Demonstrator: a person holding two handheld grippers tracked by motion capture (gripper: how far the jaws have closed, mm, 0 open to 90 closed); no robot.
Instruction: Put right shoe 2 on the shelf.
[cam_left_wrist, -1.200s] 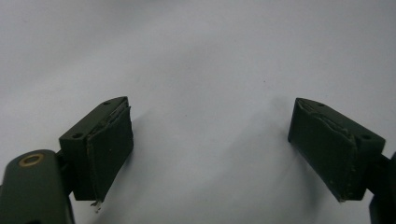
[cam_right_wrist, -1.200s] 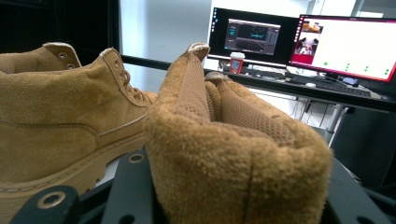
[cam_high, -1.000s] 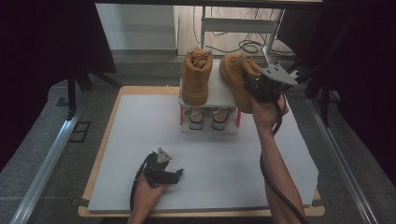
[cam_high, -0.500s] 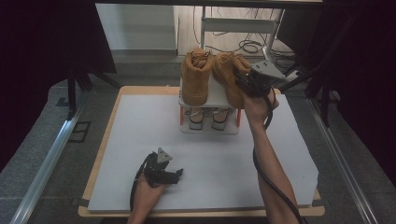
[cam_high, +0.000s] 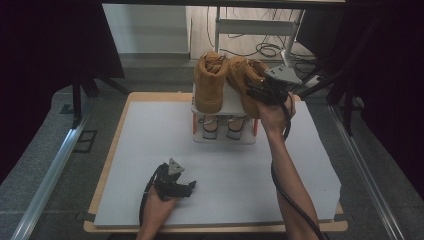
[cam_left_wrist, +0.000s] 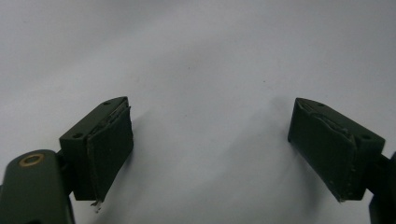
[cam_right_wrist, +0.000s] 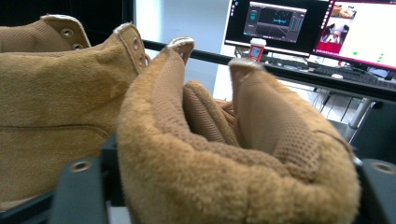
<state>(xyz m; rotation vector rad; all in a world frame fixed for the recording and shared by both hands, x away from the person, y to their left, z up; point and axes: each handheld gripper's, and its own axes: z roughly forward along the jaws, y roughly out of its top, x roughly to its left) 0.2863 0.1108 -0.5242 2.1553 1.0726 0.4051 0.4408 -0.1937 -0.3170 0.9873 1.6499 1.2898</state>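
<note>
the right gripper (cam_high: 257, 92) is up at the white shoe rack (cam_high: 225, 135), and its jaws have just been opening. the heel of the right tan boot (cam_right_wrist: 233, 154) sits between them on the top shelf, just beside the left tan boot (cam_high: 209, 82). i cannot tell if the pads touch it. the left gripper (cam_high: 187, 186) rests low on the white table (cam_high: 150, 145), jaws wide apart, holding nothing

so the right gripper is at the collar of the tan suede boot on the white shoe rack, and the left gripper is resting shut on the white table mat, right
Nearly. The left gripper isn't shut: the left gripper view shows its jaws spread wide over the white table mat, nothing between them. The rest stands: the right gripper is at the collar of the tan suede boot on the white shoe rack.
</note>
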